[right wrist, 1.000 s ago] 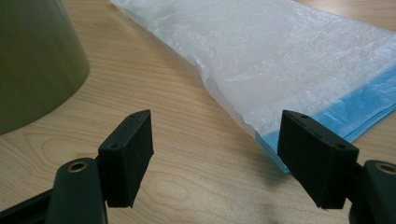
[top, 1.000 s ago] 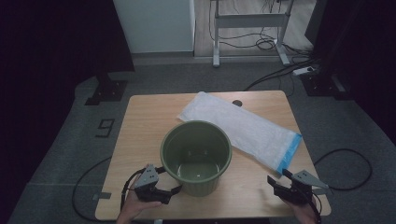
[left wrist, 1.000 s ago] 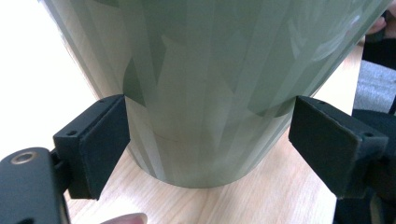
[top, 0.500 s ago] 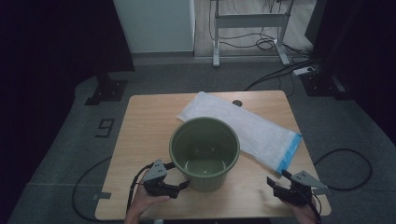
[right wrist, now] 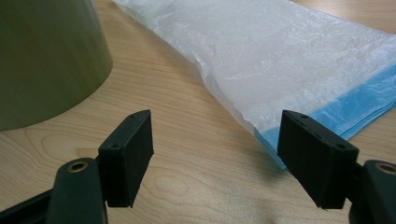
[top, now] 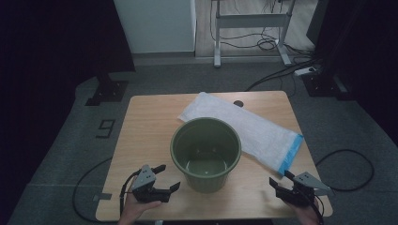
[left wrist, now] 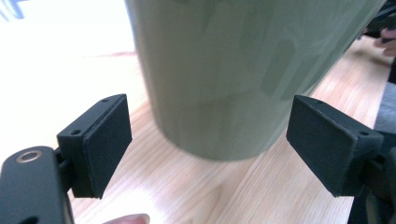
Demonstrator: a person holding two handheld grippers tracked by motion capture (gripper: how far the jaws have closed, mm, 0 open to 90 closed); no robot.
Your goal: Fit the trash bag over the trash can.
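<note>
Bucket [top: 205,152] shifted right; left tongs [top: 163,177] beside, seemingly apart.

The place looked like a lab or test room set up for recording, not a home. A small wooden table [top: 141,140] stood alone on grey carpet [top: 70,140], with dark curtains [top: 47,42] closing off the sides at nine and three o'clock. At twelve o'clock, beyond the table, stood the metal legs of a desk frame [top: 218,37] with loose cables [top: 267,44] on the floor under it, beside a white panel [top: 155,26]. A power strip [top: 304,71] lay at two o'clock, and a black stand base [top: 108,91] sat at ten o'clock. A number mark [top: 106,127] was fixed to the carpet beside the table, and more cable [top: 349,161] looped at four o'clock.
</note>
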